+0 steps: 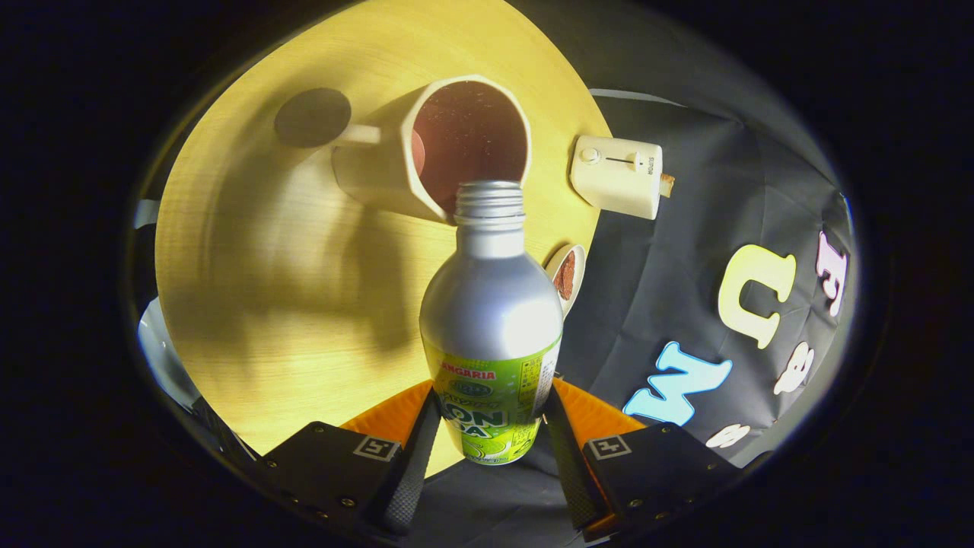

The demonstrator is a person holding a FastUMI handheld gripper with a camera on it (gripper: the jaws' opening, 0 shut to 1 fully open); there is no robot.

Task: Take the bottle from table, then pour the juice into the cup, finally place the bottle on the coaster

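- A dark round coaster (312,116) lies flat on the pale wooden surface (251,304), beyond the fingers and just past the cup's handle.
- The cup (426,148) is a cream, faceted mug; its handle points toward the coaster and ends close beside it. Its mouth faces the camera, and the inside looks dark reddish.
- The bottle (491,327) is silver metal with a green label around its lower half. Its cap is off, and the bare threaded neck lies at the cup's rim, overlapping the near edge of the mouth.
- The tool (491,441) is clenched on the bottle: both fingers press on the labelled part, one on each side, with the neck reaching out ahead of them toward the cup.
- A small dish (567,275) with something brown in it sits just beside the bottle's shoulder, at the edge of the surface.
- A cream toaster (618,176) with a knob and a slider stands beyond the dish, beside the cup, with a slice of bread at its far end.
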